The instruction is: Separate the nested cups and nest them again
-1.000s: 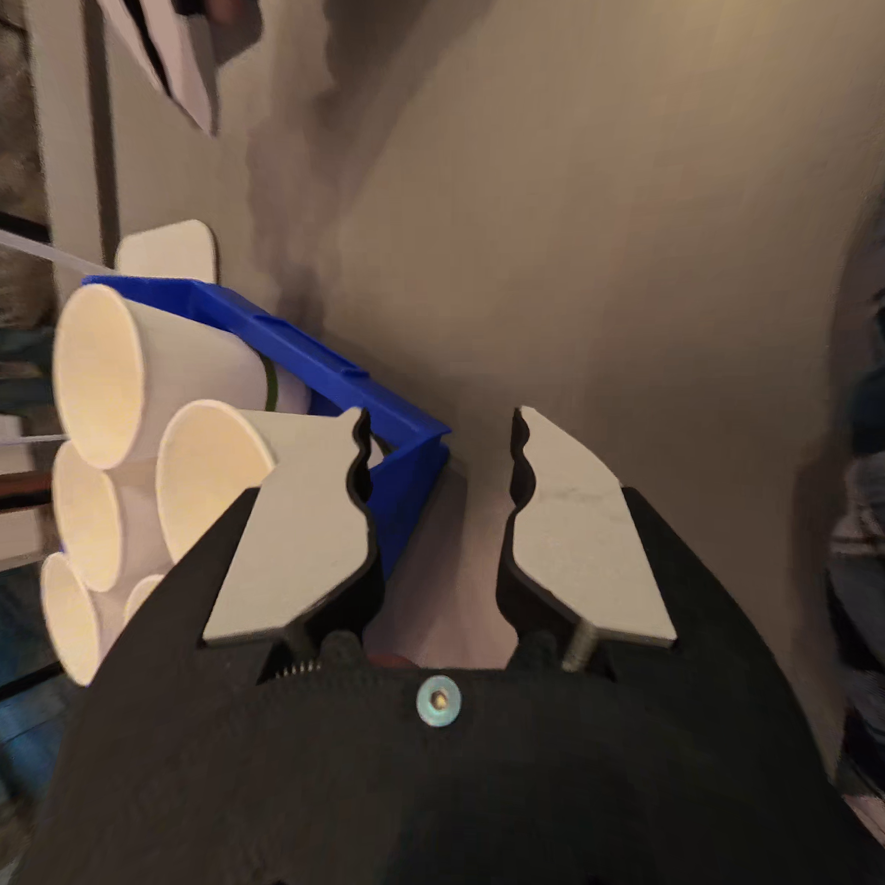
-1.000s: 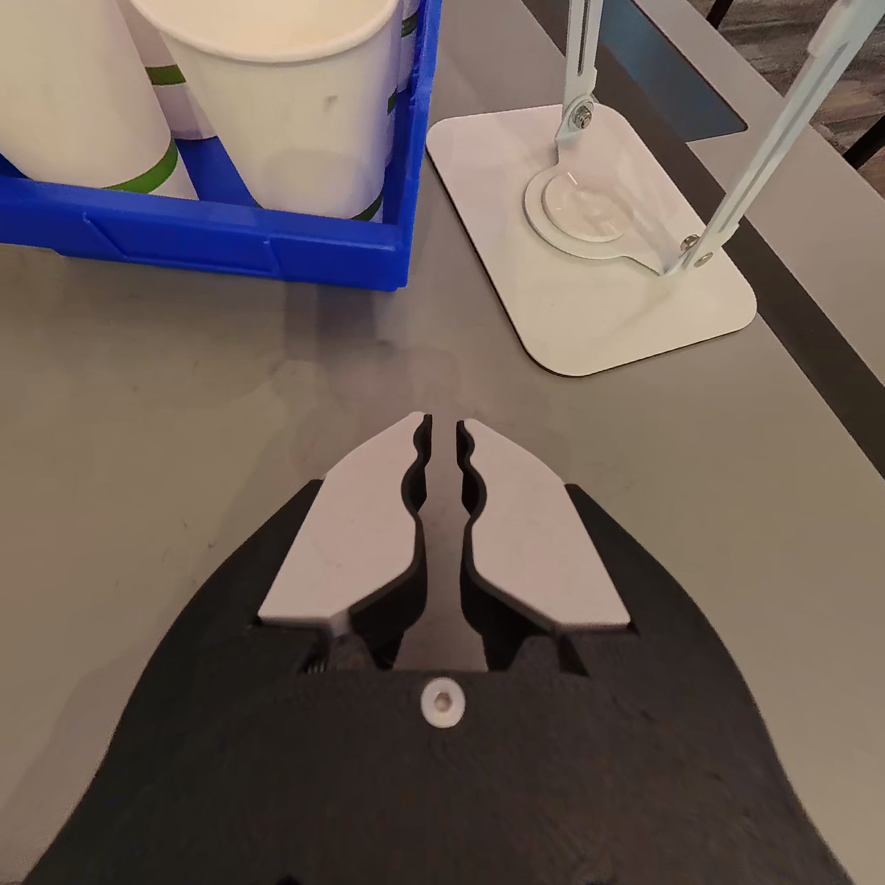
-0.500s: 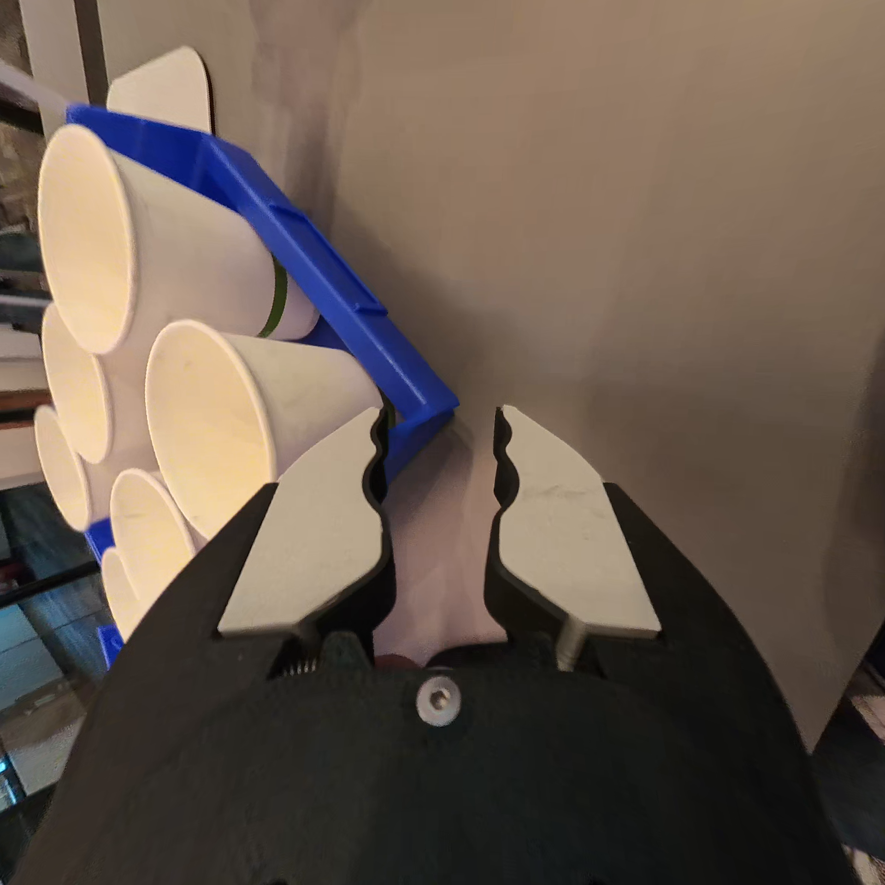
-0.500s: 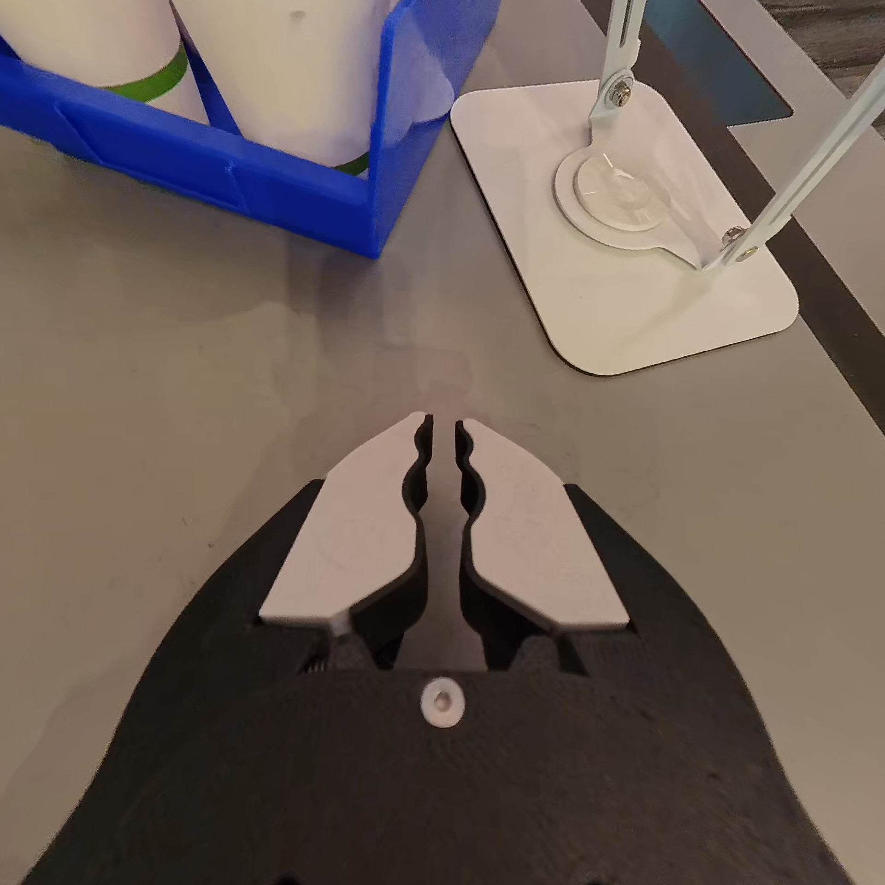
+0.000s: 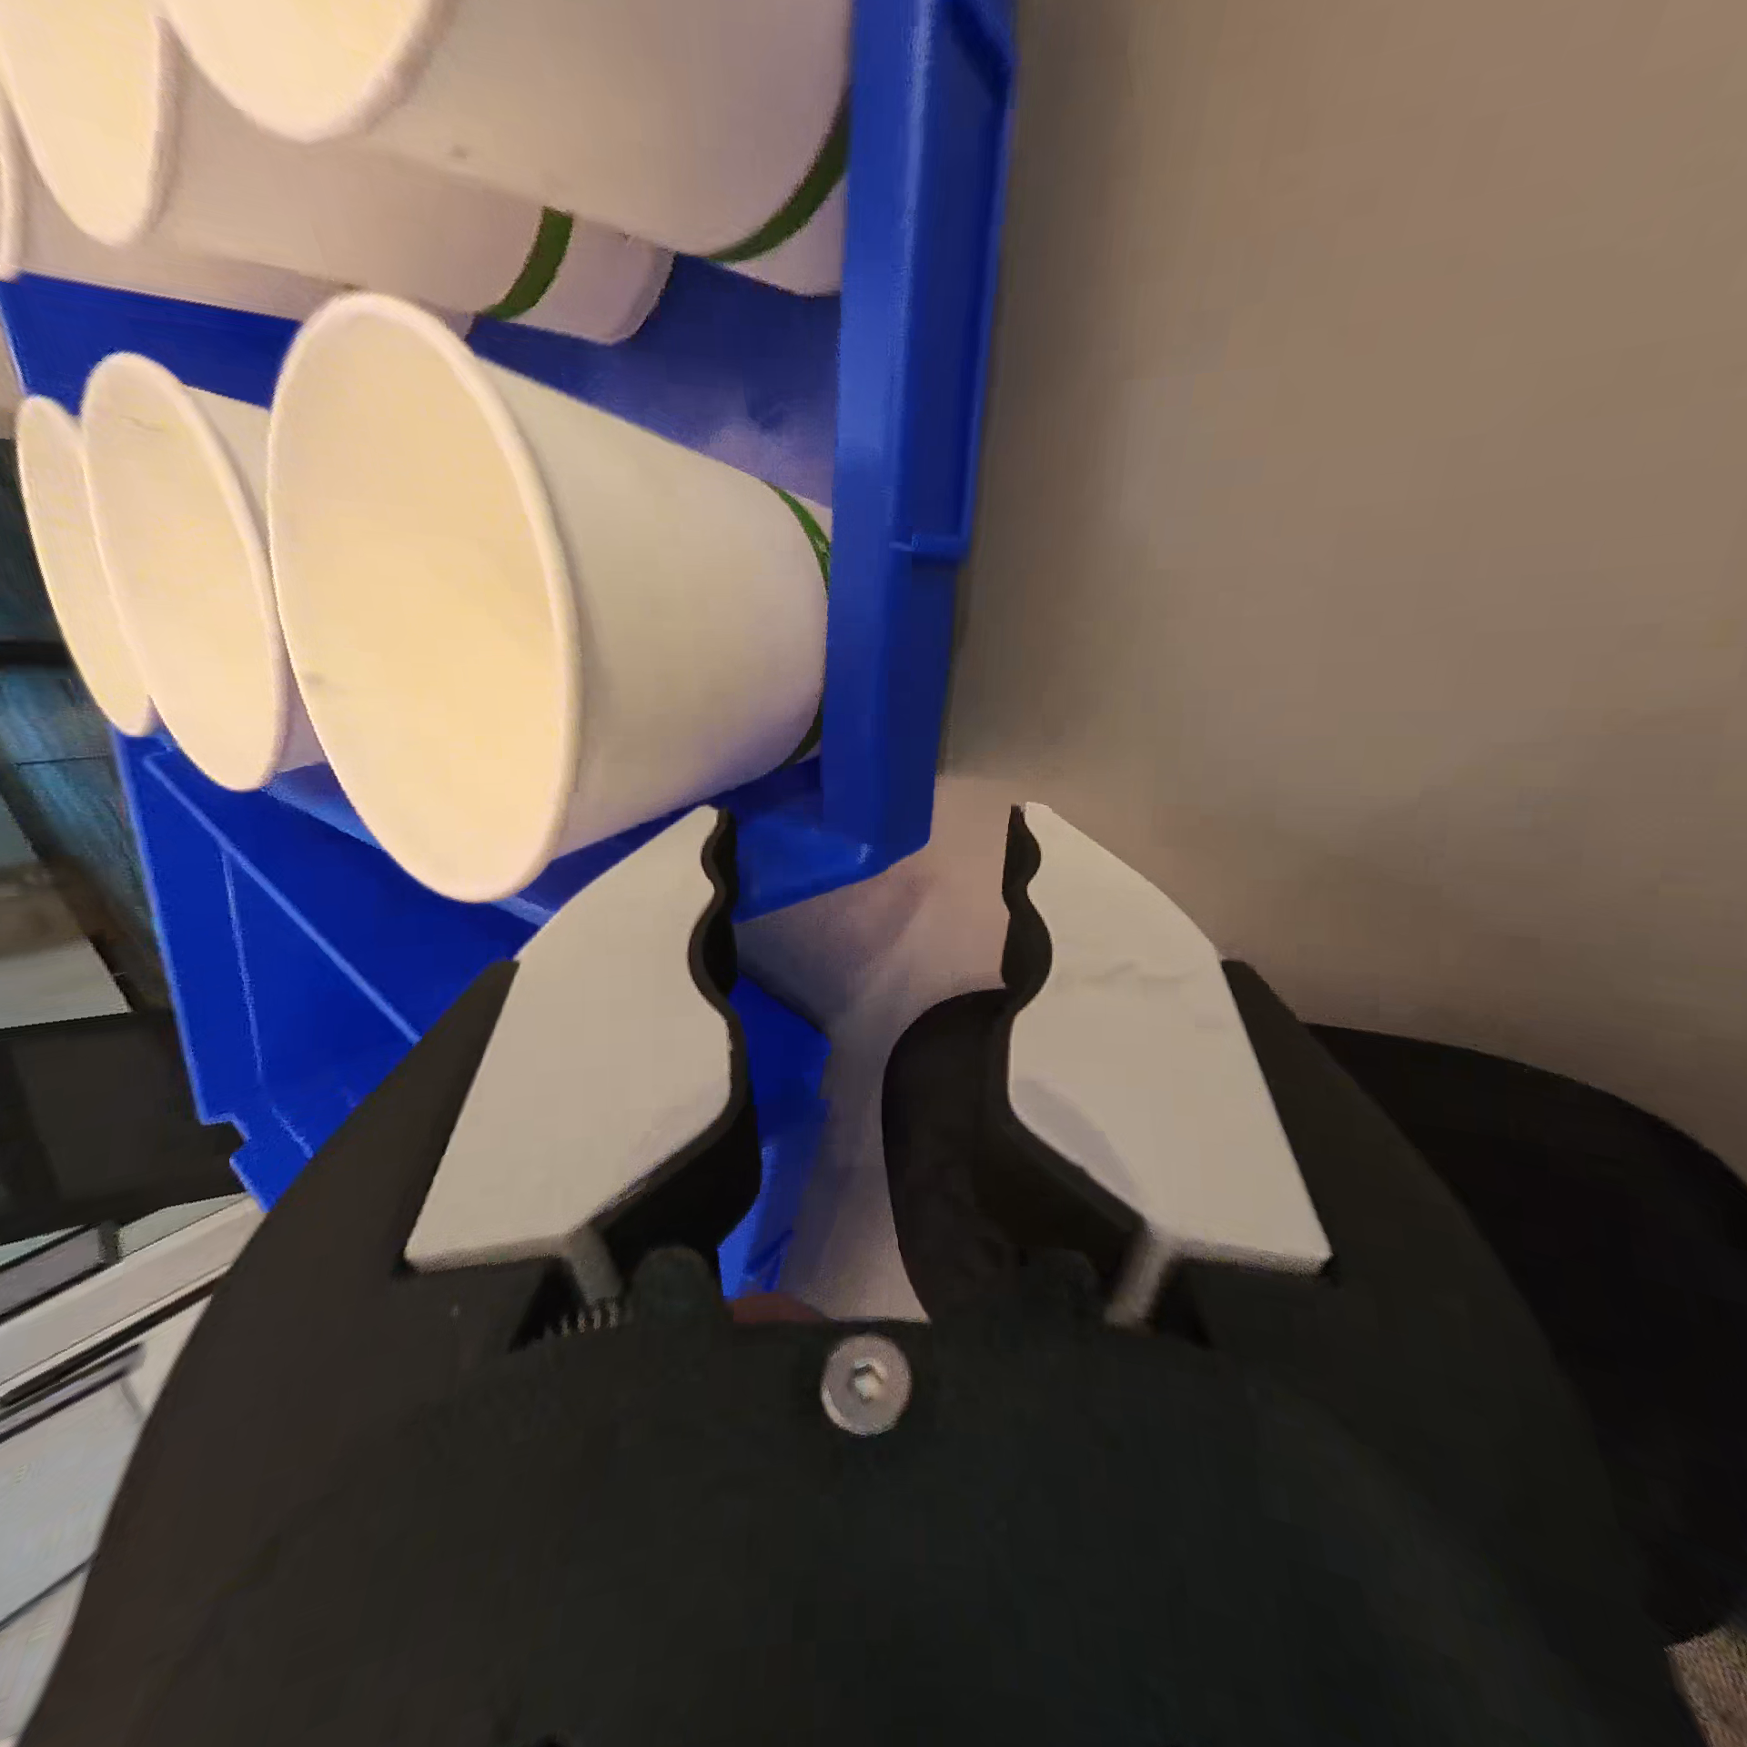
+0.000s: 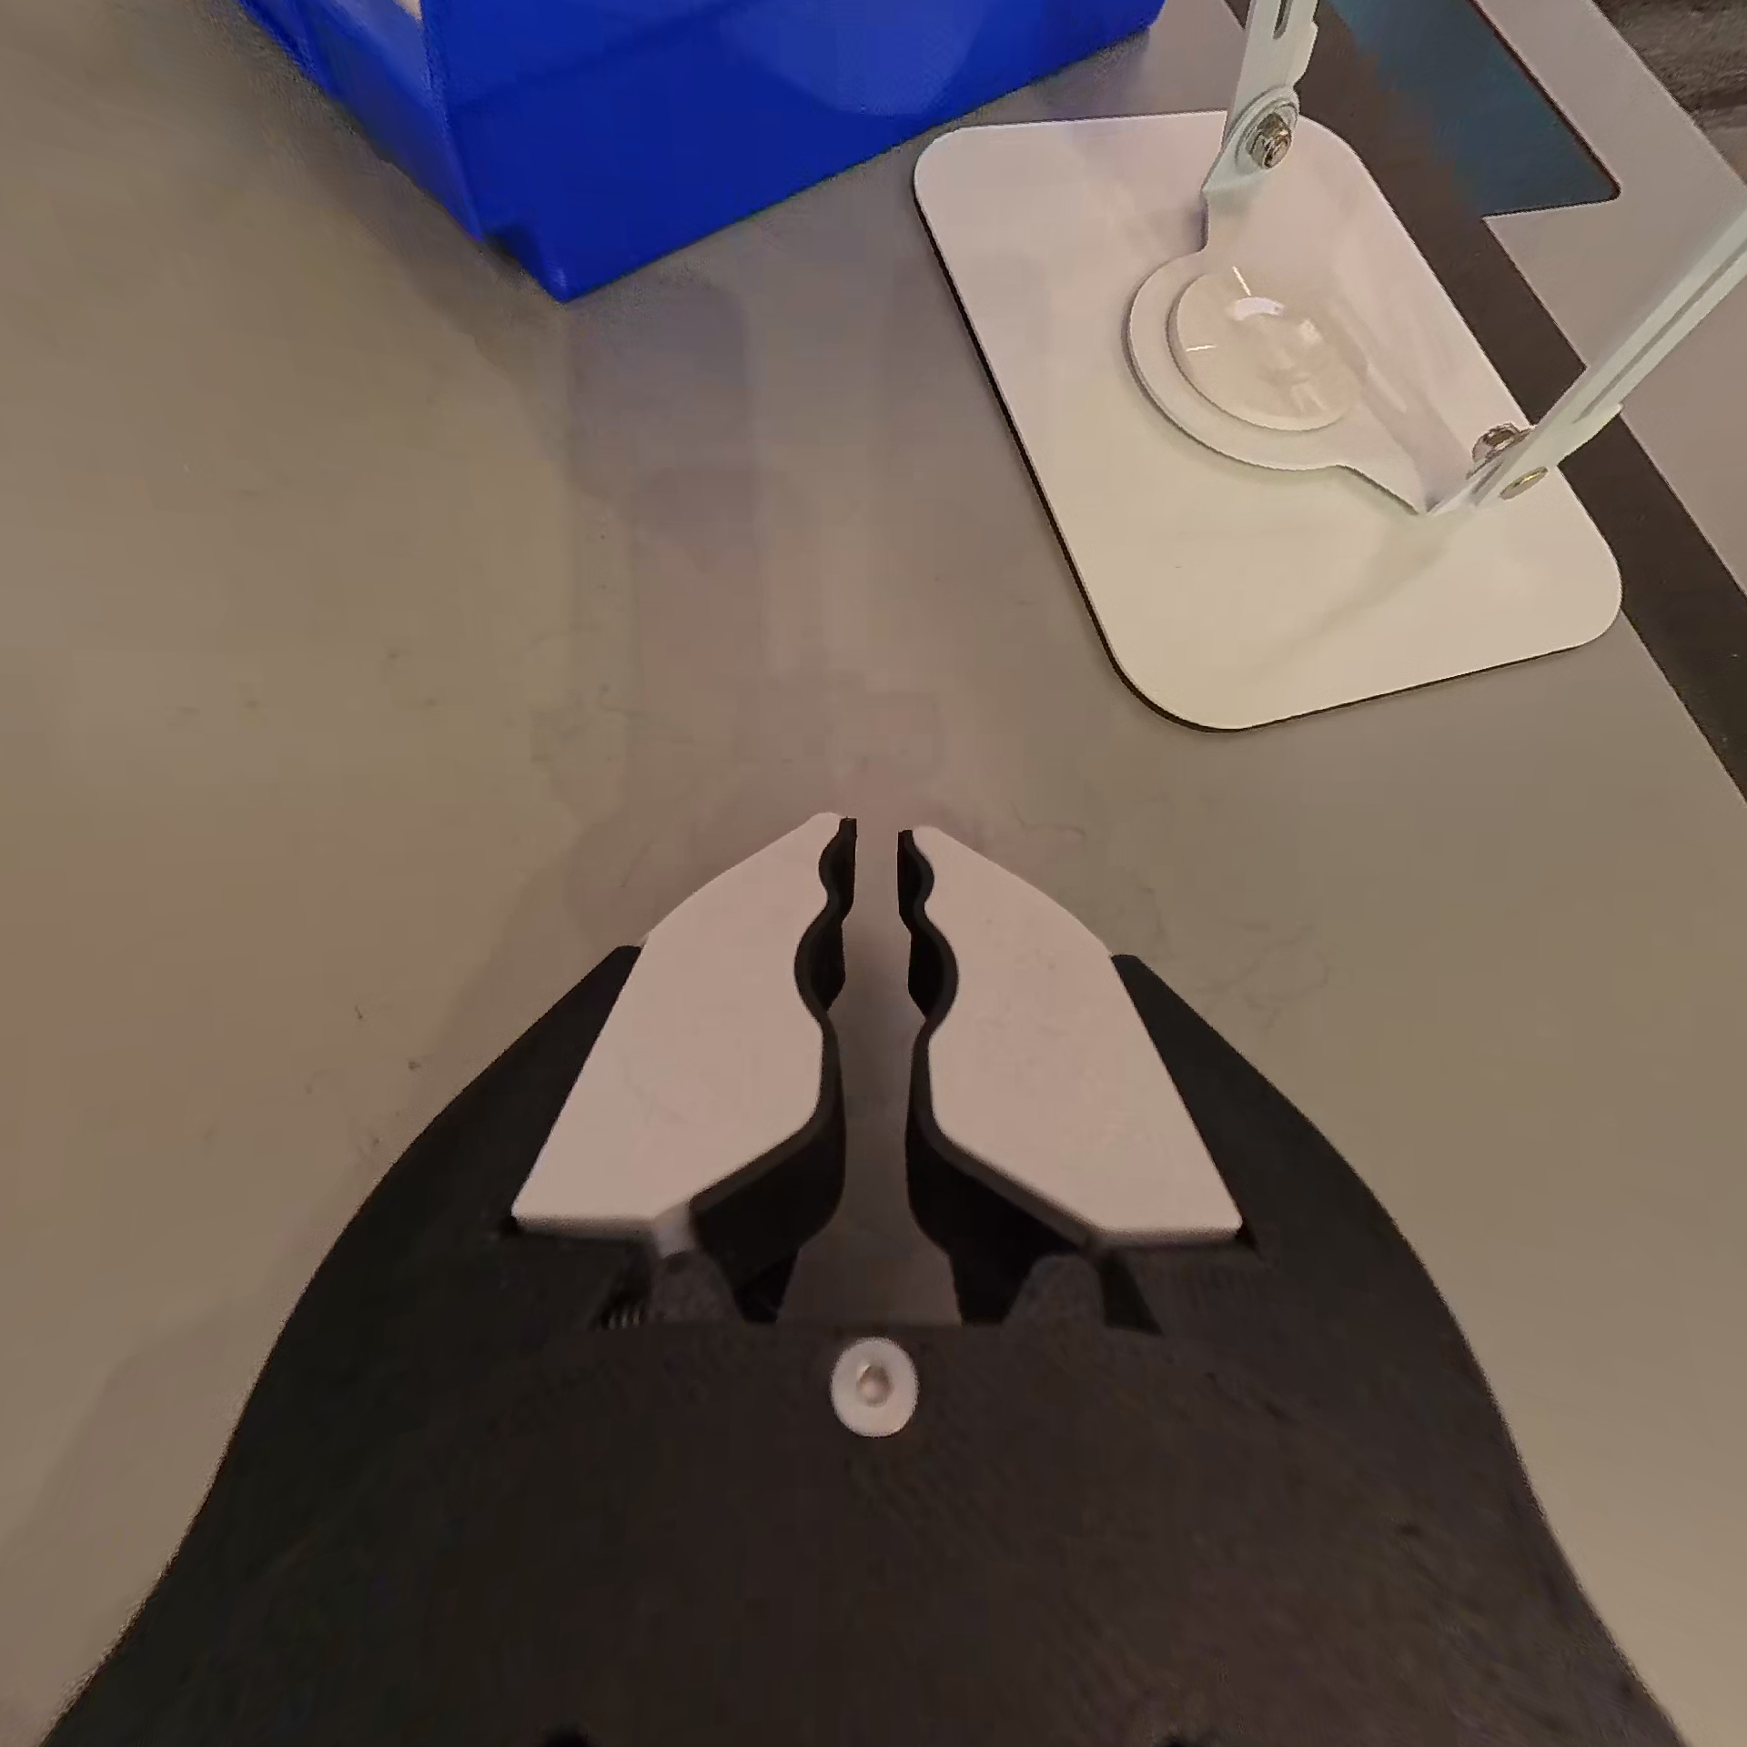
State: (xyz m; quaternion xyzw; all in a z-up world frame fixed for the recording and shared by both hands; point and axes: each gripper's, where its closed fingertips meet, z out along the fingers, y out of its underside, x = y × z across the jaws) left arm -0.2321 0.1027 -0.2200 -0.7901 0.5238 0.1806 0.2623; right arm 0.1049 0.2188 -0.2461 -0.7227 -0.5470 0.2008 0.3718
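Observation:
Several white paper cups with green bands (image 5: 586, 643) stand packed in a blue bin (image 5: 898, 473). The left wrist view is rolled sideways, so the cup mouths face left. My left gripper (image 5: 870, 822) is open and empty. Its left fingertip (image 5: 700, 851) is just in front of the bin's near corner and below the nearest cup, touching neither. My right gripper (image 6: 877, 832) hovers over the bare grey table (image 6: 284, 567). Its jaws are nearly together with a narrow gap and nothing between them. Only the bin's blue wall (image 6: 709, 123) shows at the top of the right wrist view.
A white stand base (image 6: 1276, 567) with thin metal struts (image 6: 1607, 350) sits on the table right of the bin. A dark strip (image 6: 1683, 567) runs along the table's right side. A dark rounded shape (image 5: 1560, 1229) lies low at the right in the left wrist view. The left gripper's tips are roughly 35 cm from the right gripper's.
My left gripper has swung and moved closer to the bin, so the cups loom larger; its jaws stay open. In the right wrist view the bin has slid up and the cups have left the frame.

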